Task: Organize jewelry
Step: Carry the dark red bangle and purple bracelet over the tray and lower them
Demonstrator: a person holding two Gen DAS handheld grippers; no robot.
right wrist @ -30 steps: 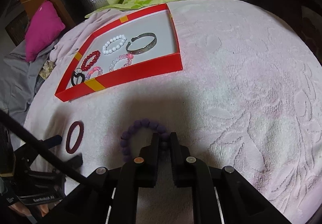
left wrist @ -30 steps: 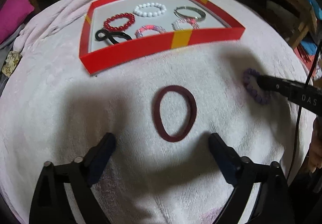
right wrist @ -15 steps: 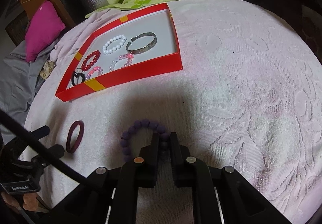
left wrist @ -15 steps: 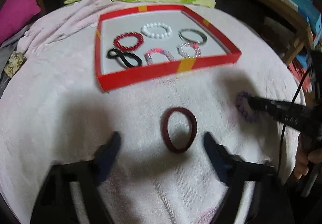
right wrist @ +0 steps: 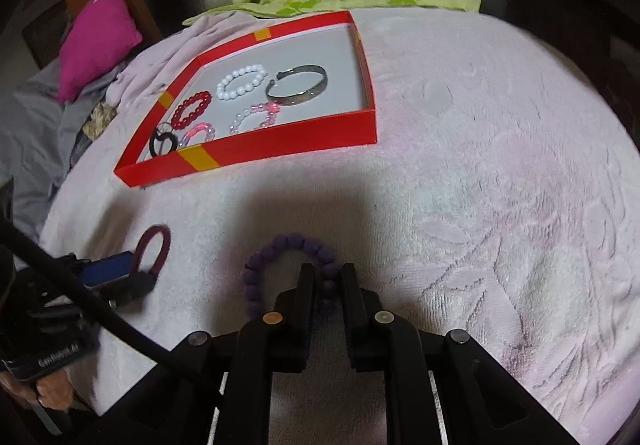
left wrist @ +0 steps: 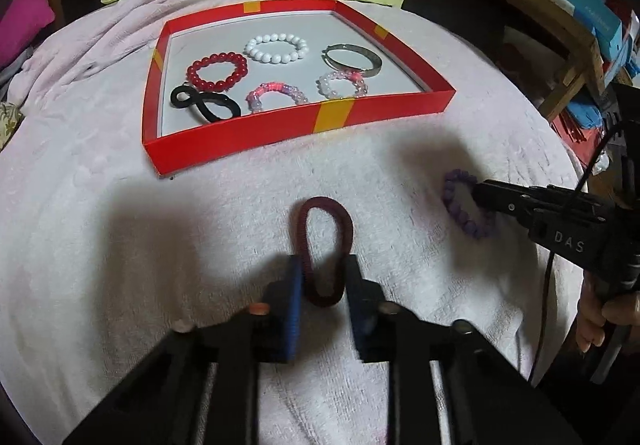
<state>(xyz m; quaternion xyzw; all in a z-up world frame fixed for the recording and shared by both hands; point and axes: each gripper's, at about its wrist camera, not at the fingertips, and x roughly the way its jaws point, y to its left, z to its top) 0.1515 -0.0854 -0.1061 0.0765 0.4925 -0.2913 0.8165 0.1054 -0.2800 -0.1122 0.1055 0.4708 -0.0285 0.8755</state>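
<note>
While my left gripper squeezes the soft maroon elastic hair band into a narrow loop and my right gripper pinches the purple beaded bracelet, both lie on the towel just short of the red cardboard tray. If I lift carelessly, the springy band may pop free, or the beads may roll out of my thin hold before clearing the tray's wall.

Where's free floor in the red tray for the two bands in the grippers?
Red tray: the left and middle floor is crowded by six pieces. Bare patches: the back strip behind the white bead bracelet, and the right side beyond the silver bangle, up to the right wall. The blanket right of the tray is bare for passing a hand.
</note>
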